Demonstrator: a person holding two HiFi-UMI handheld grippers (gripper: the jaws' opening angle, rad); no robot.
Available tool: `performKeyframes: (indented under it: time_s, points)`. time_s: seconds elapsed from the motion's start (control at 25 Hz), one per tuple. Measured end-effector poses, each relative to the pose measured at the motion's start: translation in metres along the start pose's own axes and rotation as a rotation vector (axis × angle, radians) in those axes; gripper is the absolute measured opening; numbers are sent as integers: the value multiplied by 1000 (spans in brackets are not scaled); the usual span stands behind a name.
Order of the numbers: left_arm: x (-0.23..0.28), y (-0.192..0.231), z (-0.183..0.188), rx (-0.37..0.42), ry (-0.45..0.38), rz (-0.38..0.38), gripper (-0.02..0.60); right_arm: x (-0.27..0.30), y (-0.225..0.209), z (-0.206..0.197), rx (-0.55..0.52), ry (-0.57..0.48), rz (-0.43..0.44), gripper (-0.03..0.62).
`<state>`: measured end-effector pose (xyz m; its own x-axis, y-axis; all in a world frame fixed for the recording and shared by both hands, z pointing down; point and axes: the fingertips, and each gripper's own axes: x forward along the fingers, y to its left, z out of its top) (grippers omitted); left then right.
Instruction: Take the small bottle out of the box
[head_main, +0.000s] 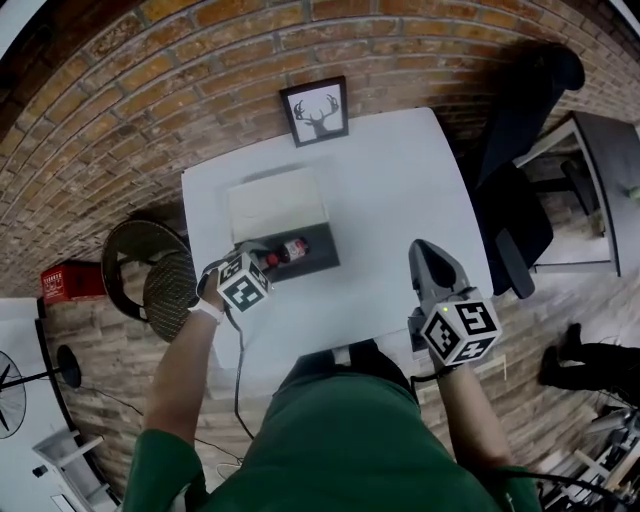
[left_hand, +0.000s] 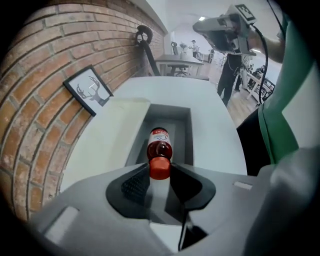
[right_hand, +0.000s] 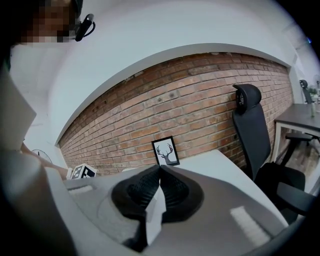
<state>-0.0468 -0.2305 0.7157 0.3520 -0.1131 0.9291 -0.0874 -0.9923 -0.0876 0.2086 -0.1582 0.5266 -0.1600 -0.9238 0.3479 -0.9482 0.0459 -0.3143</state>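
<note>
Left gripper (left_hand: 160, 175) is clamped on the red cap (left_hand: 160, 168) of the small bottle (left_hand: 159, 147). Its jaws are partway closed, one pad on each side of the cap, nothing else between them. Right gripper (right_hand: 159, 169) has its jaws together and is empty, held over the near right of the white table (head_main: 400, 200), well apart from the box.

Bottle is at the open grey box (left_hand: 187, 135), with its body over the box's well. Cannot tell whether the base touches the box floor. The pale lid flap (head_main: 278, 205) is folded back toward the brick wall.

Handling, as a judgement:
- **Weight and feel:** small plastic bottle of red liquid, so light, stiff and not fragile. The smooth round body is likely slippery.
- **Where to hold:** the cap is a narrow hold, so the bottle could pivot or swing under it. That is fine for a straight lift out. A grip across the body would be steadier but is harder to reach inside the walls.

Orientation: the long axis runs along the left gripper's own line, cap toward the jaws and base pointing away into the box. In the head view the cap points left and the base right.
</note>
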Motion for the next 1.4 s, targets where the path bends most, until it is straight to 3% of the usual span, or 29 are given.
performKeyframes:
  time_s: [0.32,0.72,1.4]
  points:
    - [-19,12,4,-52,-59,99,135,1,5,1,4,4,15,3]
    - [-35,3,14,-61,-102,102,135,-4,6,2,2,4,14,3]
    - [-117,36,39,-108,-200,140,135,16,36,26,-31,-28,73,3]
